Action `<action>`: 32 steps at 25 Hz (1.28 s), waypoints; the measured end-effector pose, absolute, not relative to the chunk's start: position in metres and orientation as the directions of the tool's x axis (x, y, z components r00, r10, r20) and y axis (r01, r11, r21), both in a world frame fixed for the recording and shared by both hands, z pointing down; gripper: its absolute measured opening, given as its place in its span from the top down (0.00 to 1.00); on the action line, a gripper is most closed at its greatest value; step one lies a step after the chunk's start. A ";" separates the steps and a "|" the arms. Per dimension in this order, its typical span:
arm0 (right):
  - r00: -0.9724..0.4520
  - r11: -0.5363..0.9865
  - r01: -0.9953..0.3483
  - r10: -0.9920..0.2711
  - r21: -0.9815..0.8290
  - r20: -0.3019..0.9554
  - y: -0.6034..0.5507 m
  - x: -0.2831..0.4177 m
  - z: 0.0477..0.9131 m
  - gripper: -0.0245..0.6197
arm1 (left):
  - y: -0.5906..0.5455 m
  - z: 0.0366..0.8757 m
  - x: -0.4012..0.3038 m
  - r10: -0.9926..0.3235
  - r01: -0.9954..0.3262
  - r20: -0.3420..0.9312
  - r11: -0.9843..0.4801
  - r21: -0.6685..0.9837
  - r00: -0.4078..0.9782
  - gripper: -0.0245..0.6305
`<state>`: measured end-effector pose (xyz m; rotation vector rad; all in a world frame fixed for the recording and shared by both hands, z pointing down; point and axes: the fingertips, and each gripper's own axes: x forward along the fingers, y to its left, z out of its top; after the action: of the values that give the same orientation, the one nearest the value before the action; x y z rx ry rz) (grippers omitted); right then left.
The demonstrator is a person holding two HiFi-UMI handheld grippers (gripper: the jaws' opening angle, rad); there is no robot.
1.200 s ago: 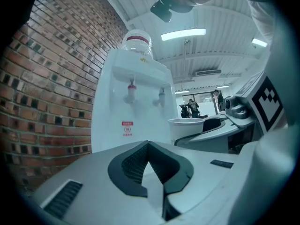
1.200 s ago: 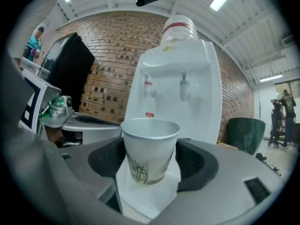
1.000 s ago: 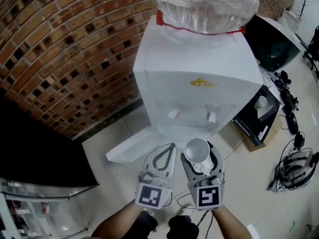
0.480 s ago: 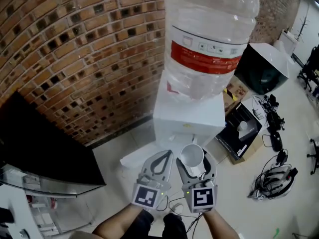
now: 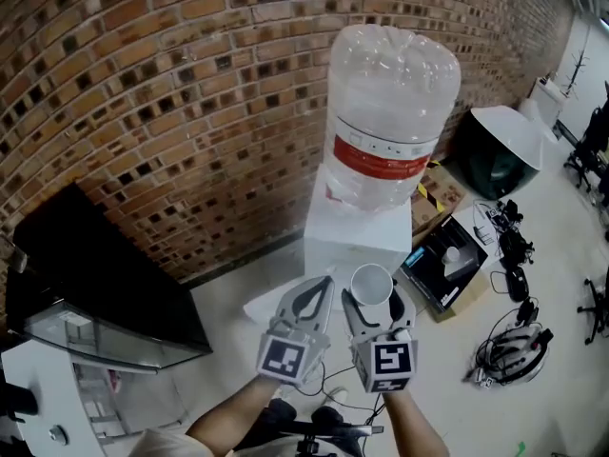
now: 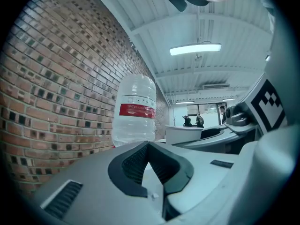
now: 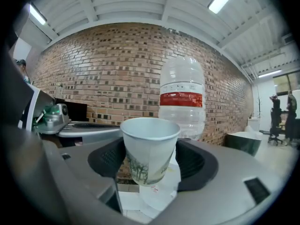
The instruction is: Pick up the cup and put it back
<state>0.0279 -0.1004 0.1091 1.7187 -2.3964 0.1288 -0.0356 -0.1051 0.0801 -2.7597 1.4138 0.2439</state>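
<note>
Right gripper view: the cup [image 7: 150,149] is seen pinched upright, rim up, between the jaws of the right gripper [image 7: 152,165]. The water dispenser [image 5: 354,241] and its bottle [image 5: 390,112] are found at 12 o'clock, beyond the cup. The left gripper [image 6: 149,150] is pressed together on nothing, at the cup's 9 o'clock. The set-down is judged to fall to the right gripper.

Office: water cooler [image 5: 354,238], brick wall [image 5: 171,84]
</note>
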 end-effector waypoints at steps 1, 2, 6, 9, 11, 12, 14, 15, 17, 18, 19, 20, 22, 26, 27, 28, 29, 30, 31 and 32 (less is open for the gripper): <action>-0.311 0.326 -0.944 -0.929 0.044 0.198 -0.100 0.027 0.104 0.44 | -0.104 0.075 -0.036 -0.803 -0.808 -0.157 -0.588 0.043 0.575 0.96; -0.312 0.327 -0.944 -0.931 0.049 0.191 -0.101 0.026 0.099 0.44 | -0.105 0.070 -0.035 -0.801 -0.807 -0.162 -0.589 0.043 0.576 0.96; -0.309 0.322 -0.945 -0.934 0.051 0.179 -0.103 0.024 0.091 0.44 | -0.106 0.056 -0.030 -0.790 -0.801 -0.191 -0.598 0.031 0.582 0.96; -0.305 0.319 -0.946 -0.936 0.060 0.177 -0.105 0.025 0.090 0.44 | -0.107 0.053 -0.027 -0.789 -0.799 -0.198 -0.600 0.042 0.582 0.96; -0.301 0.316 -0.946 -0.938 0.067 0.174 -0.106 0.026 0.087 0.44 | -0.107 0.051 -0.025 -0.786 -0.797 -0.203 -0.602 0.042 0.584 0.96; -0.299 0.315 -0.947 -0.938 0.070 0.175 -0.106 0.026 0.087 0.44 | -0.108 0.051 -0.024 -0.786 -0.796 -0.202 -0.603 0.045 0.584 0.96; -0.297 0.313 -0.947 -0.939 0.071 0.175 -0.106 0.027 0.088 0.44 | -0.109 0.053 -0.024 -0.787 -0.796 -0.199 -0.604 0.052 0.584 0.96; -0.295 0.311 -0.948 -0.939 0.071 0.176 -0.106 0.028 0.089 0.44 | -0.110 0.053 -0.024 -0.788 -0.796 -0.200 -0.603 0.055 0.583 0.96; -0.291 0.307 -0.949 -0.940 0.070 0.179 -0.107 0.029 0.089 0.44 | -0.111 0.053 -0.024 -0.790 -0.797 -0.208 -0.600 0.067 0.577 0.96; -0.288 0.305 -0.950 -0.940 0.071 0.181 -0.107 0.030 0.091 0.44 | -0.112 0.053 -0.024 -0.791 -0.798 -0.210 -0.598 0.072 0.574 0.96; -0.287 0.304 -0.950 -0.941 0.072 0.182 -0.108 0.031 0.092 0.44 | -0.113 0.053 -0.024 -0.792 -0.799 -0.211 -0.597 0.072 0.573 0.96; -0.285 0.302 -0.951 -0.941 0.072 0.183 -0.109 0.031 0.093 0.44 | -0.114 0.053 -0.023 -0.792 -0.800 -0.211 -0.596 0.071 0.572 0.96; -0.282 0.298 -0.952 -0.942 0.067 0.182 -0.112 0.032 0.094 0.44 | -0.116 0.053 -0.023 -0.793 -0.801 -0.213 -0.595 0.070 0.570 0.96; -0.275 0.290 -0.955 -0.945 0.062 0.178 -0.115 0.037 0.093 0.44 | -0.120 0.053 -0.018 -0.791 -0.799 -0.217 -0.597 0.071 0.572 0.96; -0.274 0.288 -0.956 -0.945 0.062 0.176 -0.116 0.038 0.094 0.44 | -0.121 0.053 -0.017 -0.791 -0.798 -0.218 -0.598 0.072 0.572 0.96; -0.273 0.287 -0.956 -0.946 0.059 0.175 -0.117 0.040 0.094 0.44 | -0.121 0.053 -0.016 -0.790 -0.798 -0.219 -0.598 0.073 0.573 0.96; -0.272 0.285 -0.957 -0.947 0.056 0.173 -0.118 0.041 0.094 0.44 | -0.122 0.053 -0.016 -0.790 -0.798 -0.222 -0.599 0.074 0.572 0.96; -0.270 0.283 -0.958 -0.948 0.055 0.171 -0.118 0.042 0.094 0.44 | -0.123 0.052 -0.015 -0.790 -0.798 -0.227 -0.598 0.076 0.570 0.96; -0.268 0.280 -0.958 -0.948 0.055 0.170 -0.119 0.043 0.095 0.44 | -0.124 0.053 -0.016 -0.790 -0.799 -0.233 -0.596 0.078 0.566 0.96; -0.265 0.278 -0.959 -0.949 0.058 0.169 -0.120 0.044 0.097 0.44 | -0.125 0.054 -0.016 -0.792 -0.802 -0.238 -0.593 0.079 0.562 0.96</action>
<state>0.0441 -0.1200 0.0971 1.7901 -2.3698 0.0835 -0.0159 -0.1246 0.0541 -2.7425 1.3994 0.3874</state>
